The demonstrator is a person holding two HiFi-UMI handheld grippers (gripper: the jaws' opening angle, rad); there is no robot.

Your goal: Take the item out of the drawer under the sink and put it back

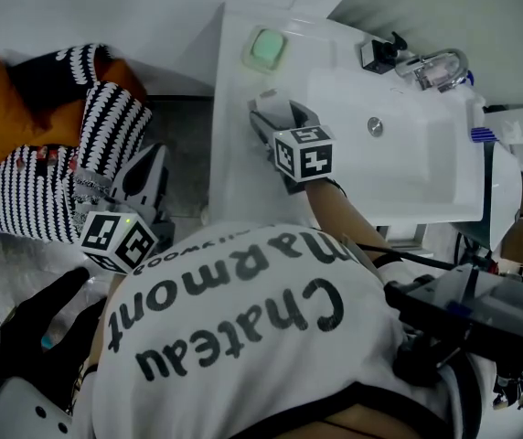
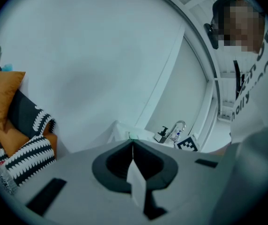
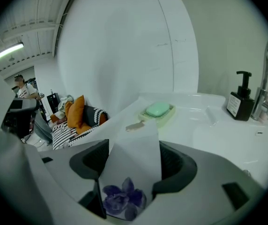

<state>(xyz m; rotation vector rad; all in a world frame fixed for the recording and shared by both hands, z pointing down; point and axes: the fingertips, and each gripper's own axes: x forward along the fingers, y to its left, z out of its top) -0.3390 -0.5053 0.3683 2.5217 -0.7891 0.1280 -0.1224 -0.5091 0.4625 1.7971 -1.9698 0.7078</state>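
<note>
A white packet (image 3: 130,172) printed with a purple flower stands upright between the jaws of my right gripper (image 3: 135,150), which are shut on its sides. In the head view my right gripper (image 1: 278,115) hangs over the white counter to the left of the sink basin (image 1: 399,154). My left gripper (image 1: 146,170) is held off to the left of the sink unit, above the floor. In its own view my left gripper (image 2: 133,150) is shut, its jaws meeting in one line, and points toward the wall. The drawer under the sink is hidden.
A green soap (image 3: 158,109) in its dish (image 1: 265,48) lies at the counter's far left corner. A black pump bottle (image 3: 239,100) and the tap (image 1: 440,67) stand behind the basin. Orange and striped cushions (image 1: 33,117) are piled to the left. My white shirt fills the lower head view.
</note>
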